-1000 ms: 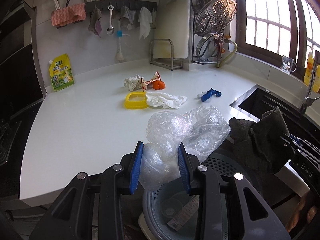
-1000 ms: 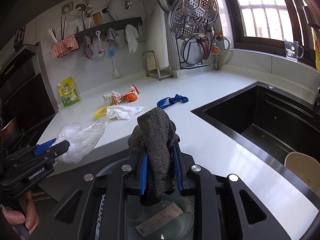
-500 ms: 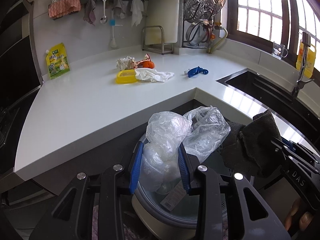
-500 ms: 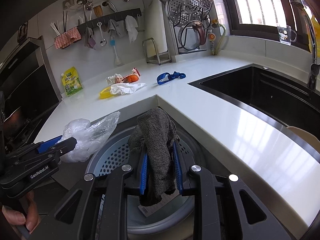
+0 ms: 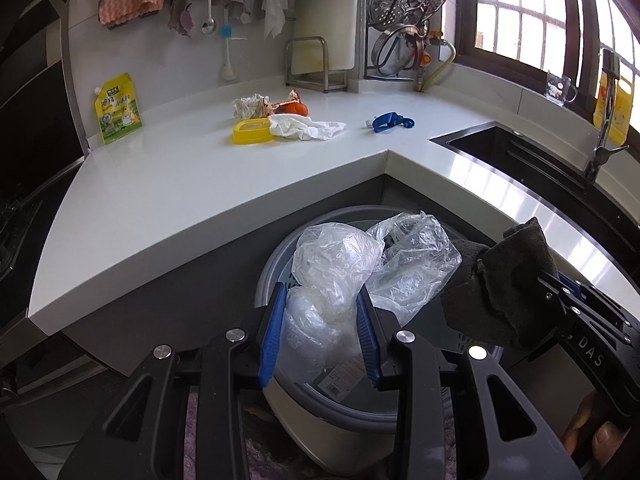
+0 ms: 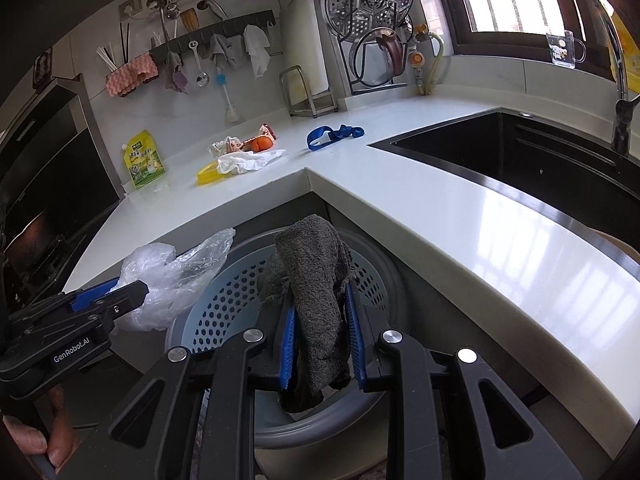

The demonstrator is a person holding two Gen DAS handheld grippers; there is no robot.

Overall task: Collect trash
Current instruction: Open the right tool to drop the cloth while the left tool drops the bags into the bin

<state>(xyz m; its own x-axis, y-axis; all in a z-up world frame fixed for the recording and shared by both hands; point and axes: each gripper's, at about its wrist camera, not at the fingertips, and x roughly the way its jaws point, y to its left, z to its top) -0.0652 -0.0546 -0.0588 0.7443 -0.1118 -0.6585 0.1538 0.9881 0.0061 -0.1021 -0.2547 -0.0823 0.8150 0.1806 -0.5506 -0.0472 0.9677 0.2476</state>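
Note:
My left gripper (image 5: 320, 300) is shut on a crumpled clear plastic bag (image 5: 352, 264), which hangs over the round grey trash bin (image 5: 340, 412) below the counter corner. In the right wrist view my right gripper (image 6: 320, 296) is shut on a dark grey rag (image 6: 312, 280), held above the same bin (image 6: 224, 304) with its perforated blue liner. The rag (image 5: 504, 284) and the right gripper also show at the right of the left wrist view. The left gripper (image 6: 132, 292) with the bag (image 6: 172, 276) appears at the left of the right wrist view.
On the white counter (image 5: 180, 184) lie a yellow lid (image 5: 252, 131), a white crumpled bag (image 5: 304, 128), an orange wrapper (image 5: 292, 107), crumpled paper (image 5: 248, 106) and a blue strap (image 5: 390, 121). A yellow pouch (image 5: 118, 108) leans on the wall. The black sink (image 6: 520, 160) is right.
Both grippers sank and drew back from the counter, so the bin now lies right under the bag and the rag. Both grips are unchanged.

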